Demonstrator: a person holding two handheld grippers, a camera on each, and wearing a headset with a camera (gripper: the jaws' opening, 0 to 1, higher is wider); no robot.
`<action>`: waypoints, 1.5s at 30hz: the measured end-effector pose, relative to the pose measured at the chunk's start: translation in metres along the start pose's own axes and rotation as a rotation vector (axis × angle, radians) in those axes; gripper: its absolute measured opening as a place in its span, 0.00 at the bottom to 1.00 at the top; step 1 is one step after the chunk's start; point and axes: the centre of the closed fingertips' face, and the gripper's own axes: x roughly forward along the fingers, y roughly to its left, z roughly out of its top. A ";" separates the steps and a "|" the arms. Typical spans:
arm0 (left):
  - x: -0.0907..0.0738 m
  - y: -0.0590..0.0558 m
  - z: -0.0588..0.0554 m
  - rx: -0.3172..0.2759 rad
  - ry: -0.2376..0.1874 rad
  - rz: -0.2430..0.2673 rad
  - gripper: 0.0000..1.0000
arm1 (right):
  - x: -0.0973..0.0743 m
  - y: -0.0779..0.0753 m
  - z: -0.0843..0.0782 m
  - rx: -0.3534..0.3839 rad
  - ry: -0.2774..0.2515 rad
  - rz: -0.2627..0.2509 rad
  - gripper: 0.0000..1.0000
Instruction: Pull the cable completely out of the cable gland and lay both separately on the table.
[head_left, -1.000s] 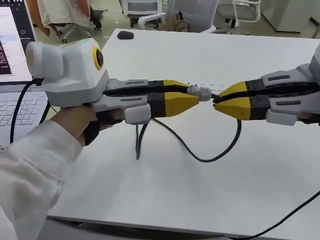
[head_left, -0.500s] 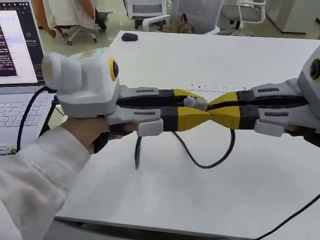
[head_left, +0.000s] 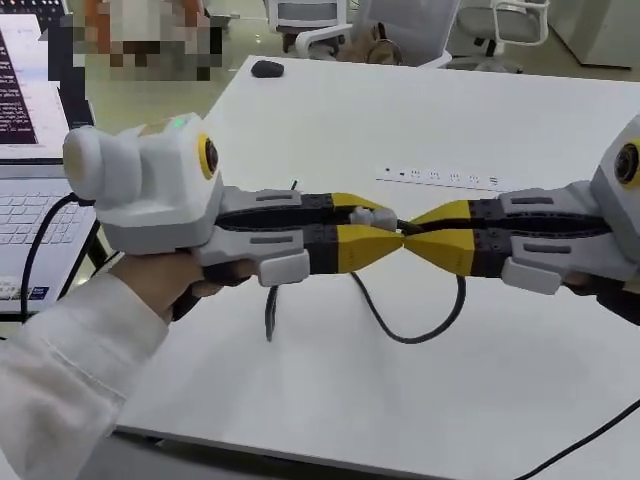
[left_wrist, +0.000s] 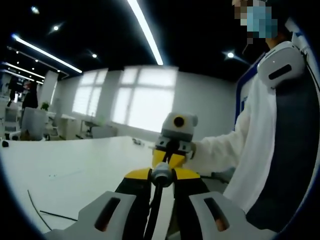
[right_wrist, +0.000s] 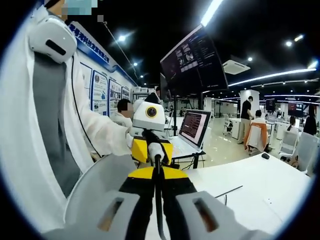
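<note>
Tips meet nose to nose in the head view: the left hand-held gripper (head_left: 392, 224) and the right hand-held gripper (head_left: 413, 232), apart a second ago with the gland (head_left: 370, 214) bare between them, have closed up until their yellow ends touch above the tabletop (head_left: 430, 120). The left one is clenched on the gland; the right is clamped on the cable (head_left: 410, 334) just beside it, and the cable's slack hangs in a loop under both, one end trailing down below the left one. I read that as a fresh bite close to the gland rather than a pull — cable and gland are still joined, both off the tabletop, so the drawing-out is largely to come. A laptop (head_left: 25, 200) sits off to the left, a mouse (head_left: 267, 68) and a power strip (head_left: 440, 178) lie further back, and a loose cord (head_left: 585, 435) crosses the near right corner; none blocks a straight pull apart, though the hanging loop could drag or snag. In the left gripper view the grey gland sits pinched between the jaws with the cable running back from it, the right hand-held gripper straight ahead; thin wires (left_wrist: 57, 216) lie on the tabletop to the left. In the right gripper view the cable runs up between the pressed-together jaws to the gland, with the left hand-held gripper just beyond it.
</note>
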 end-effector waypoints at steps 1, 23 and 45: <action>-0.001 0.000 -0.002 0.010 0.009 0.015 0.18 | -0.001 0.000 -0.001 -0.015 0.004 0.004 0.03; -0.023 0.005 0.003 0.024 0.057 -0.010 0.18 | -0.015 0.000 -0.010 -0.029 0.112 -0.061 0.03; -0.004 0.008 0.012 0.039 0.063 -0.088 0.17 | -0.053 -0.018 0.013 -0.047 0.122 -0.179 0.21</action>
